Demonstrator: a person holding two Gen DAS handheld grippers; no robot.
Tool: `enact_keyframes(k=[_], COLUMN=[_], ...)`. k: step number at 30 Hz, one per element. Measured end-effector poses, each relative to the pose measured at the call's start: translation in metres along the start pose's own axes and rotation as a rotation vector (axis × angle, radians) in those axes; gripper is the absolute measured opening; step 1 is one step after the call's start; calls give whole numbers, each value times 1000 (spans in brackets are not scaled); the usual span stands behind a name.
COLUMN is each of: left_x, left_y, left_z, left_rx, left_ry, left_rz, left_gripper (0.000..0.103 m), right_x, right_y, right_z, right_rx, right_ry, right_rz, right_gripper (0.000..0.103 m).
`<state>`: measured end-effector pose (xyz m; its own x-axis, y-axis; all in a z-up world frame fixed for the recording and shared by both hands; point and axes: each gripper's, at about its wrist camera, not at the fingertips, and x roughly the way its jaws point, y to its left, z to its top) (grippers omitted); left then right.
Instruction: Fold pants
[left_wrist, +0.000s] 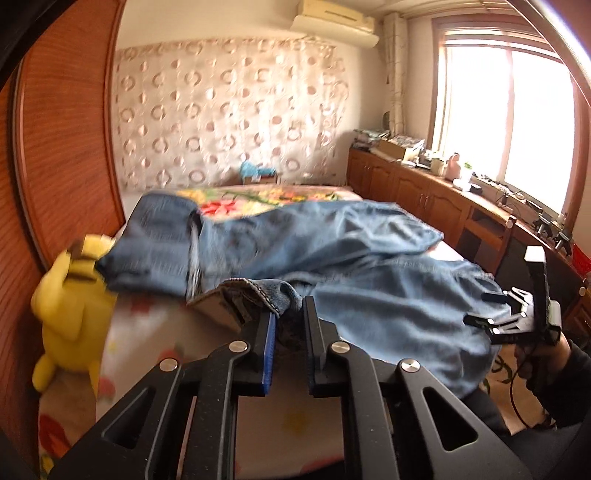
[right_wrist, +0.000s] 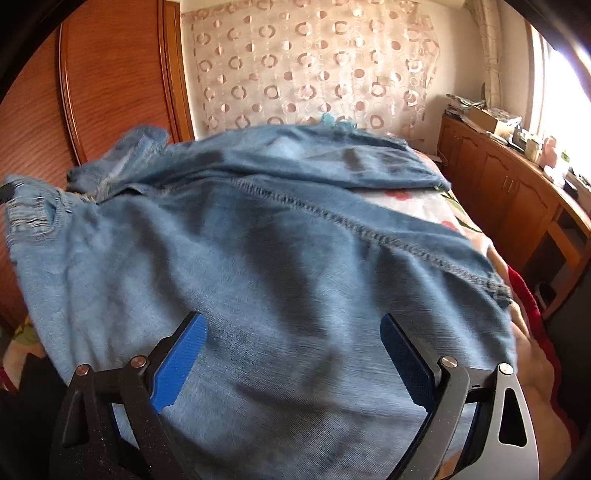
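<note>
The left hand-held gripper (left_wrist: 290, 314) is pinched shut on a stitched edge of the jeans (left_wrist: 295, 251), the denim bunched between its blue-lined fingers (left_wrist: 269, 354). The jeans spread out ahead of it across the bed (left_wrist: 155, 332), which has a floral cover, with the far part of the denim crumpled toward the wooden headboard (left_wrist: 70, 147). To the left of this gripper a yellow plush toy (left_wrist: 70, 314) sits at the bed's edge, touching the denim. Off to its right, the right hand-held gripper (left_wrist: 480, 308) shows at the near side of the jeans. Seen from its own camera, the right hand-held gripper (right_wrist: 293, 332) stands wide open, its blue pads (right_wrist: 181, 362) spread apart over the denim, gripping nothing; a stitched seam (right_wrist: 369, 229) runs across the cloth ahead of it. A wooden cabinet (right_wrist: 509, 192) lines the wall to the right.
</note>
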<state>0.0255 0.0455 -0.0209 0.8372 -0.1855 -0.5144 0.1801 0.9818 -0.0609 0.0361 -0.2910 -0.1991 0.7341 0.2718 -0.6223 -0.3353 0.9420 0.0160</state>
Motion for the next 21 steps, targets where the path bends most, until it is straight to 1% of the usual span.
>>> enact_keyframes(k=[6, 11, 18, 21], left_x=[16, 28, 59, 70], left_y=[-6, -4, 5, 5], left_z=[39, 66, 82, 82], left_rx=[28, 26, 5, -1], left_ry=[-44, -77, -68, -54], left_rz=[13, 30, 49, 56], left_gripper=[13, 13, 13, 13], right_x=[-25, -36, -36, -30], right_y=[-7, -20, -58, -70], right_z=[-1, -9, -34, -44], right_rx=[9, 15, 114, 151], right_ry=[-35, -33, 5, 33], right_rz=[0, -52, -138, -152], right_gripper=[93, 93, 90, 87])
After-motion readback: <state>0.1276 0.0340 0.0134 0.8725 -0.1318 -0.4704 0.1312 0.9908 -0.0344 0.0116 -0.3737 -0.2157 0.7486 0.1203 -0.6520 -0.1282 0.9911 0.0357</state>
